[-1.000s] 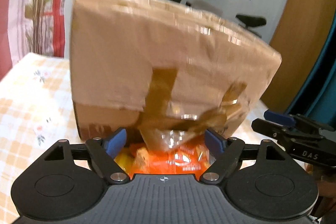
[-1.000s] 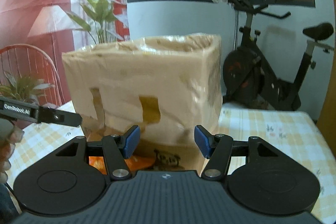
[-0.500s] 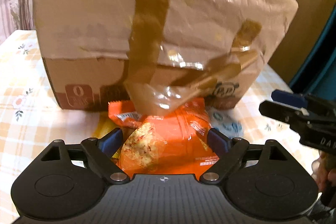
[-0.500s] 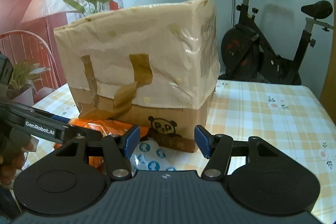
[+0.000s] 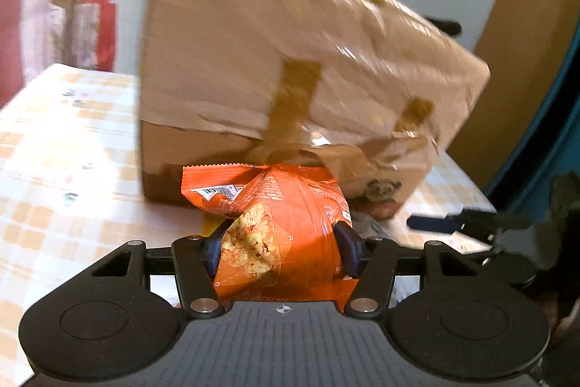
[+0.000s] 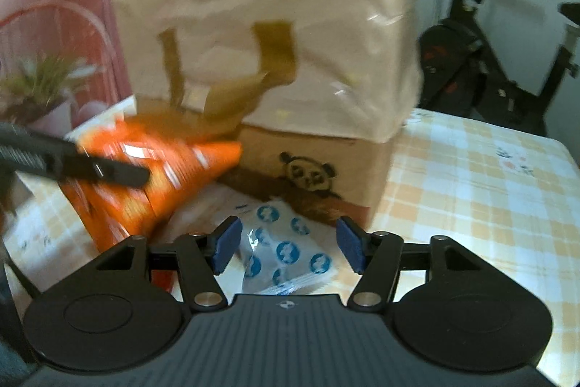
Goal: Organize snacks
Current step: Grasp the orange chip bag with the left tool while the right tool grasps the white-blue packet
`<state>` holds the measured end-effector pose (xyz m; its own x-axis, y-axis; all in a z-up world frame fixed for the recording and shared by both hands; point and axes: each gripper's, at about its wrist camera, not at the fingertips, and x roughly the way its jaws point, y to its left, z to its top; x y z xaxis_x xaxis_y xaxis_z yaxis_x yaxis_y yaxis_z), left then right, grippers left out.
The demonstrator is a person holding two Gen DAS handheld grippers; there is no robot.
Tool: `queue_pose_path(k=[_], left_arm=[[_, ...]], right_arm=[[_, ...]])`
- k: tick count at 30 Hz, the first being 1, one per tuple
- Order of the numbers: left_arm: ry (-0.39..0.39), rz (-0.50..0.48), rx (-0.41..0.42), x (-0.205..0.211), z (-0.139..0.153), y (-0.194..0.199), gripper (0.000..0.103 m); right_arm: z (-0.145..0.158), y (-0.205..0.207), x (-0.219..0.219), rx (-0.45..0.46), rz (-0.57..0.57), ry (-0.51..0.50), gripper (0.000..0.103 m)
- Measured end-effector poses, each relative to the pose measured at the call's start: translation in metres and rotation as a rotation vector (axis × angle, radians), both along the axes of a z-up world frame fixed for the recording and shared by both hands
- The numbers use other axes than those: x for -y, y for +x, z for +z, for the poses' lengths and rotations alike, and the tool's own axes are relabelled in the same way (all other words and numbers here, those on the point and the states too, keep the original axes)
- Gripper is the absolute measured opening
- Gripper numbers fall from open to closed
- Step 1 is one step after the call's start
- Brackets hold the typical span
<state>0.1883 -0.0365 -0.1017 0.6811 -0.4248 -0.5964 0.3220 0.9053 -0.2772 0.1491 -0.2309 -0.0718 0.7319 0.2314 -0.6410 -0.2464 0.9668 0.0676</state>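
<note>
My left gripper (image 5: 279, 242) is shut on an orange snack bag (image 5: 286, 223) and holds it off the table in front of a tall taped cardboard box (image 5: 290, 68). The same bag (image 6: 152, 176) shows in the right wrist view, tilted, with the left gripper's finger (image 6: 108, 171) across it. My right gripper (image 6: 288, 243) is open and empty, above a clear packet with blue round prints (image 6: 290, 252) that lies on the table by the box (image 6: 275, 35). The right gripper's blue fingertip (image 5: 431, 223) shows at the right of the left wrist view.
The table has a yellow and white checked cloth (image 6: 471, 191). A panda print (image 6: 308, 171) marks the box's lower front. An exercise bike (image 6: 489, 60) stands behind the table on the right. A potted plant (image 6: 40, 86) and a red chair (image 6: 65, 24) stand at the left.
My left gripper has closed on the orange bag and lifted it off the table. My right gripper has come down and forward over the blue-print packet, still open.
</note>
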Motion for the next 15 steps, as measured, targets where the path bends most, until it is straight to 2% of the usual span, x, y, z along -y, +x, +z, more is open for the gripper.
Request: queue_pose_path(k=[4,10,15], left_arm=[[-0.009,0.078,0.014,-0.020,0.008,-0.003,0.061],[0.024,0.168,0.038,-0.030,0.014,-0.001,0.061],[0.037,0.194,0.039,-0.026,0.012,0.003,0.061]], right_arm=[[-0.015,0.014,-0.009,-0.032,0.050,-0.034,0.064],[-0.032,0.030,-0.018,-0.071,0.064,-0.023,0.068],[-0.039,0.028,-0.021,-0.062,0.060,-0.028,0.069]])
